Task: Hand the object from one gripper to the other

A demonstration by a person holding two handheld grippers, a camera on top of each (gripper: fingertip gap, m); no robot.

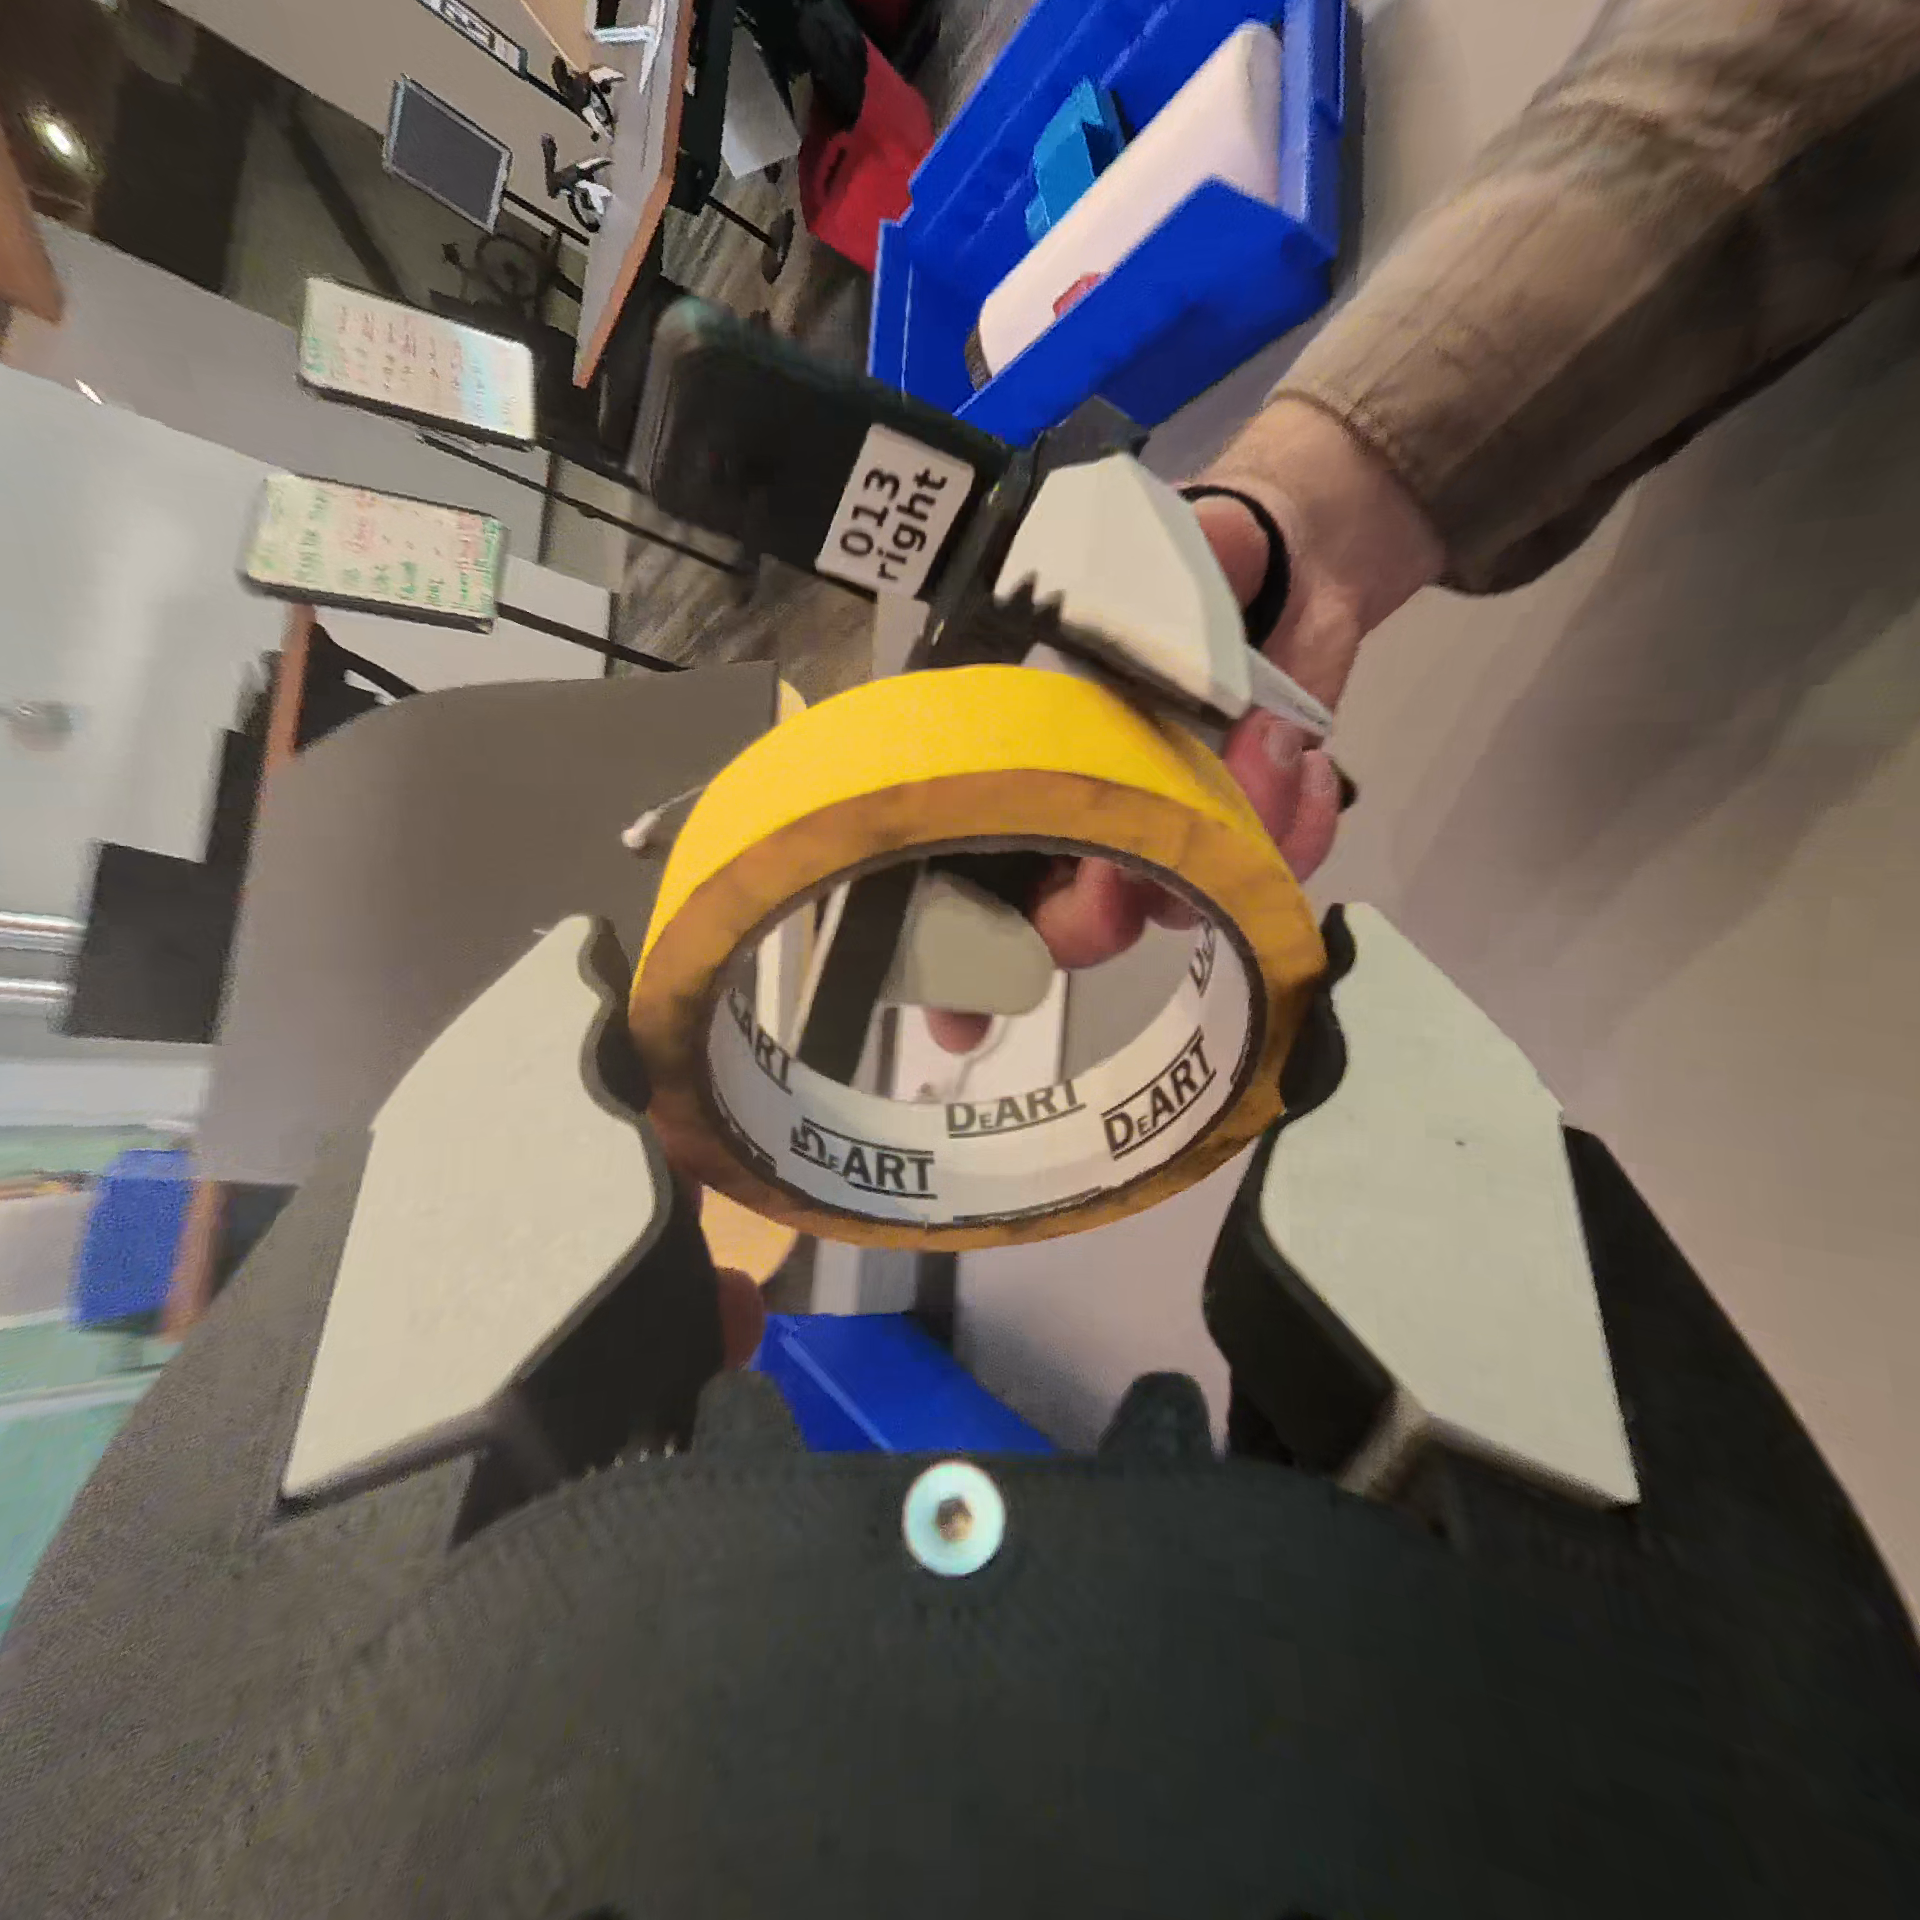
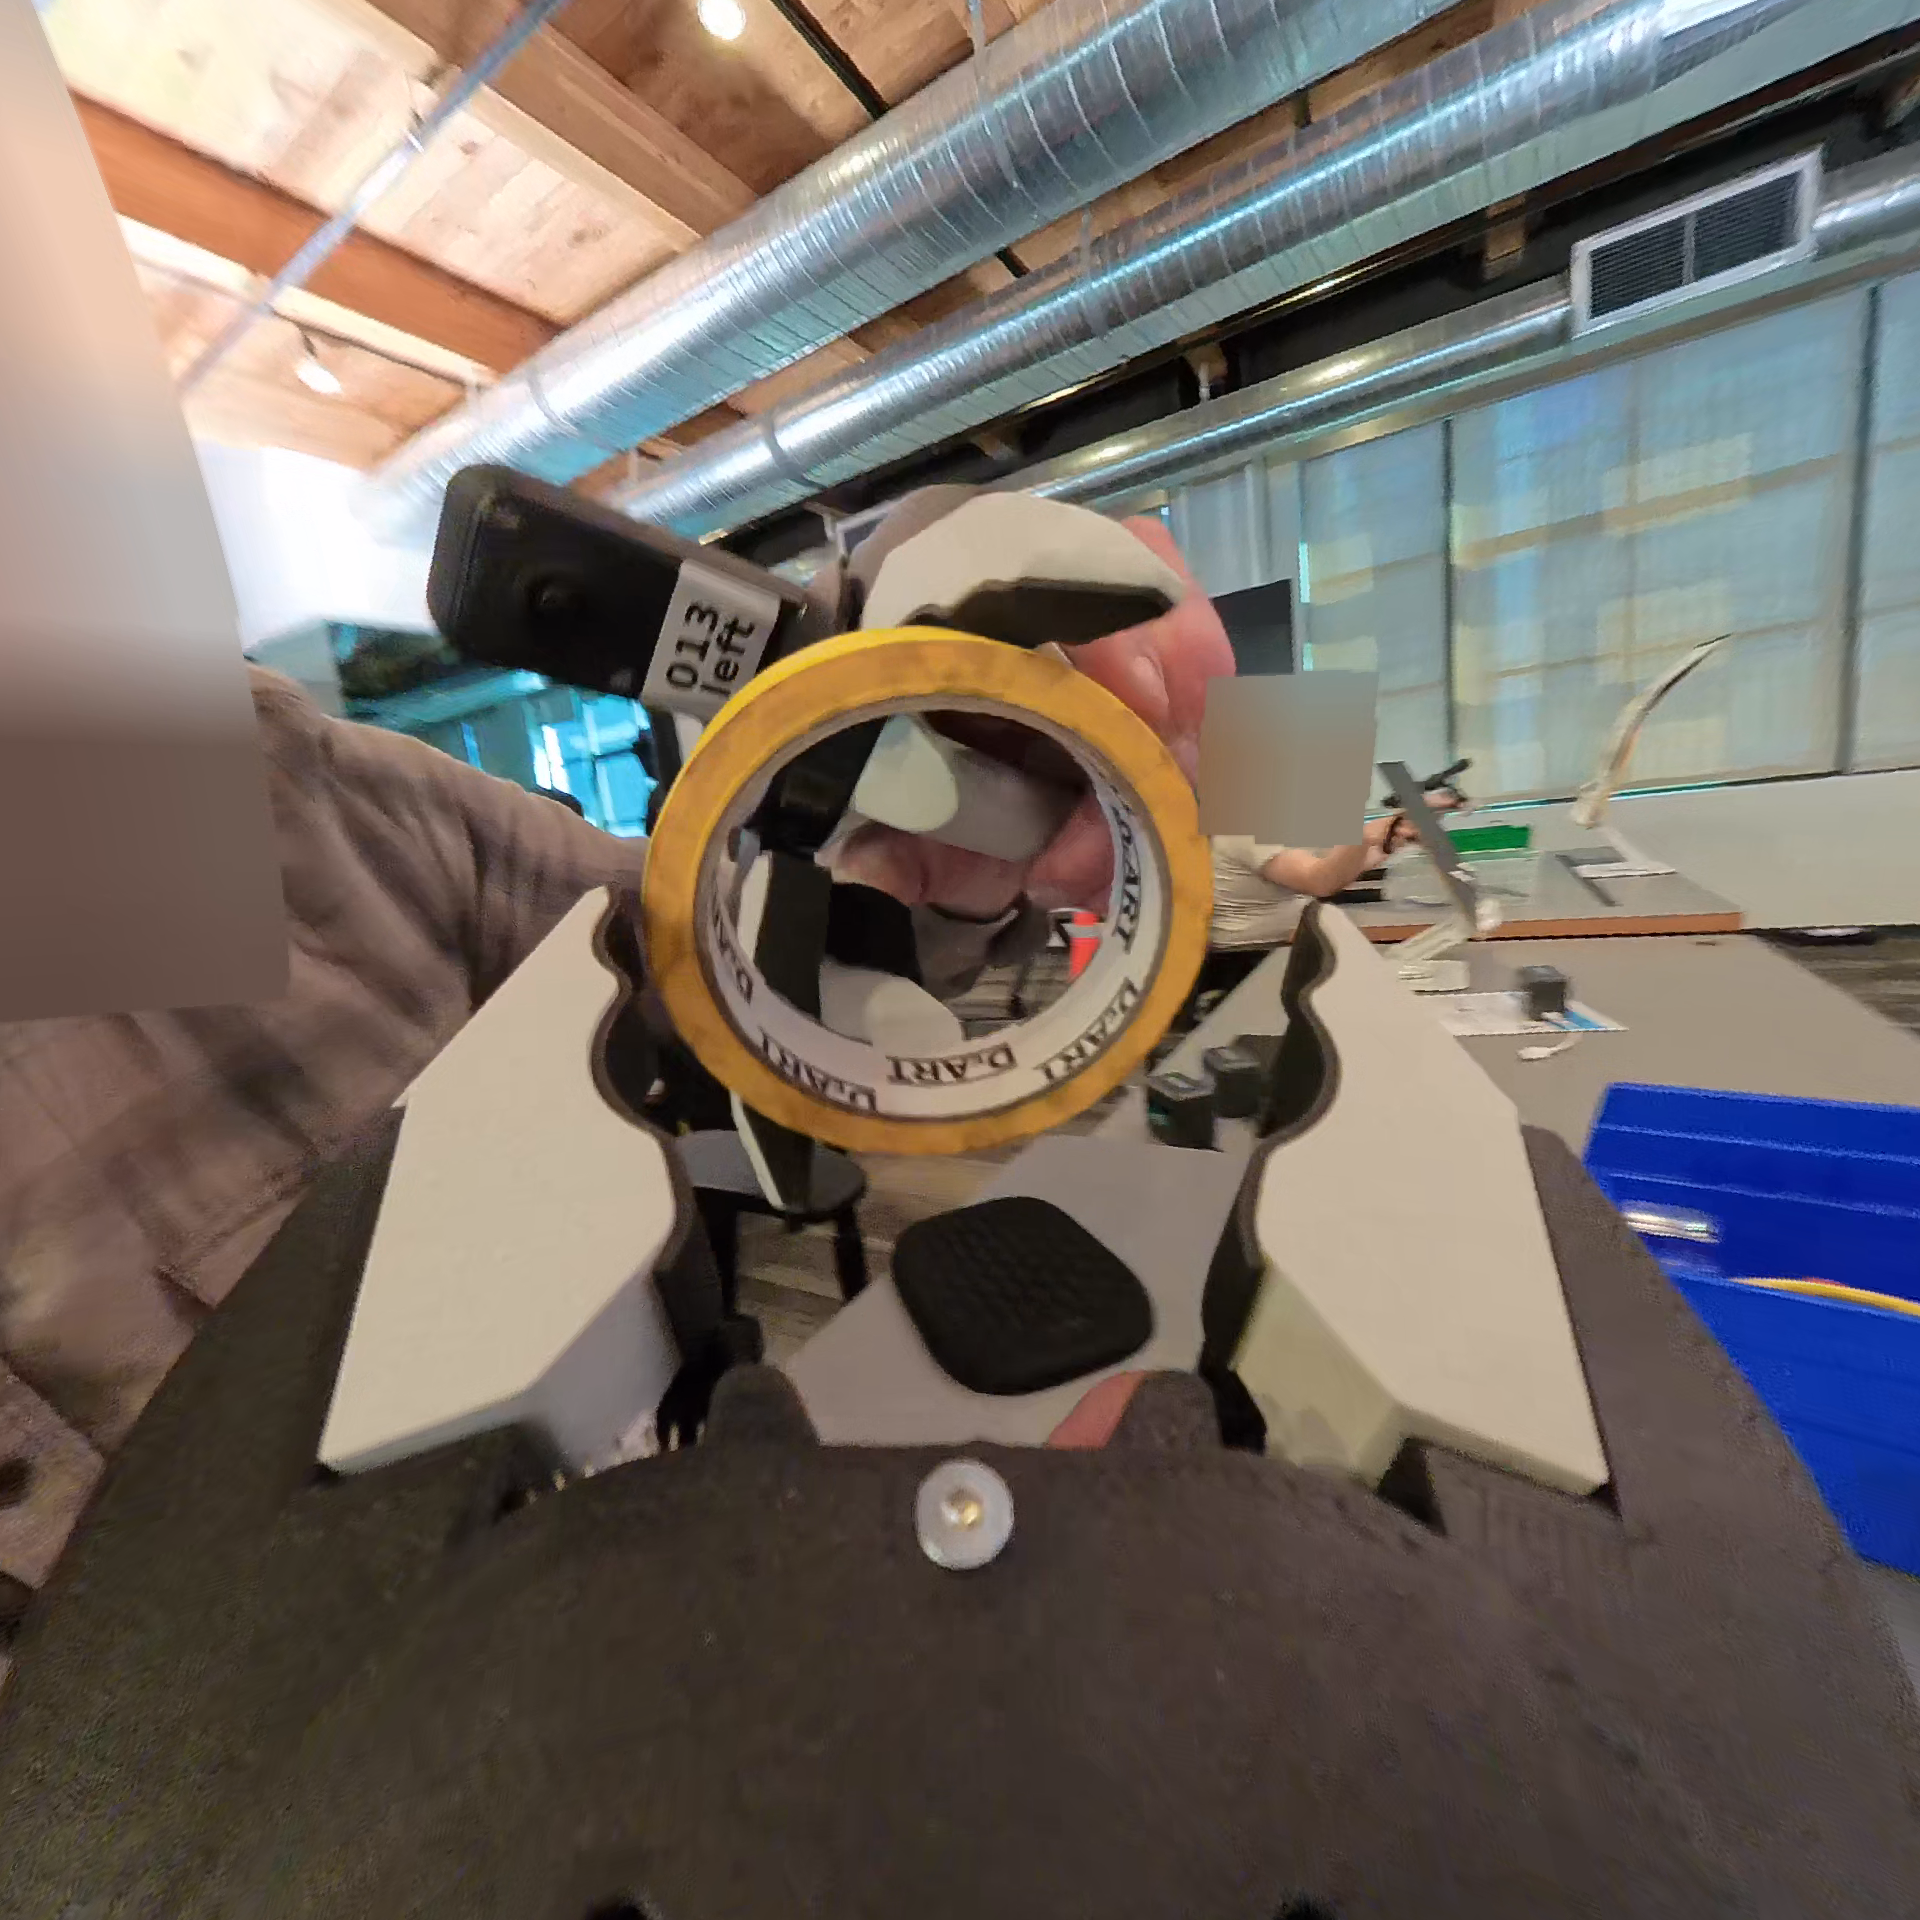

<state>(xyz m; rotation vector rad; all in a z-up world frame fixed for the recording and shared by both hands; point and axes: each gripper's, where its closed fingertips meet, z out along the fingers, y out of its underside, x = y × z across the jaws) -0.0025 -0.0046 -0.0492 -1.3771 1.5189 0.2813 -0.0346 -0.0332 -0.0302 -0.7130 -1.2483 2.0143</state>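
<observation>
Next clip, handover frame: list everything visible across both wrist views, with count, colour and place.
tape roll: one, yellow with a white core, in mid-air between the two grippers
bins: at least two, blue, one behind the right gripper, another at the right wrist view's right edge
whiteboards: two, white, on stands far off
ducts: several, silver, under the wooden ceiling
other person: one, at a far table
sleeve: one, beige, on the arm behind the right gripper
left gripper: black, pale fingers, shut on the tape roll
right gripper: same colours, open, fingers flanking the roll
</observation>
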